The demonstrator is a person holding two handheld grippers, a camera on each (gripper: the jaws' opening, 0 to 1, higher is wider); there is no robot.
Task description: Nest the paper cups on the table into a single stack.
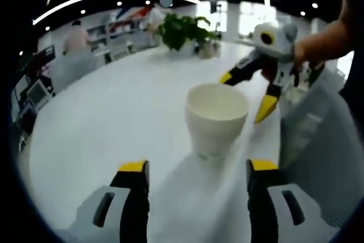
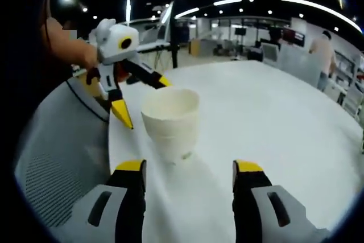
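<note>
White paper cup stack (image 1: 216, 119) stands upright on the white table (image 1: 114, 123), mouth up, long axis vertical; a seam line partway down its wall in the right gripper view (image 2: 170, 122) suggests nested cups, though how many I cannot tell. Left gripper (image 1: 197, 170): jaws spread wide, empty, cup just beyond and centred between the tips. Right gripper (image 2: 187, 170): jaws also spread, empty, cup likewise straight ahead and slightly left of centre. The two grippers face the cup from opposite sides: the right gripper appears in the left gripper view at far right (image 1: 243, 93), yellow tips parted, close beside the cup rim; the left gripper appears in the right gripper view at far left (image 2: 147, 101), tips parted, near the rim. Neither touches the cup. No loose single cup seen on the table. Judgement: both are about equally near; either would close across the wall by advancing forward.
</note>
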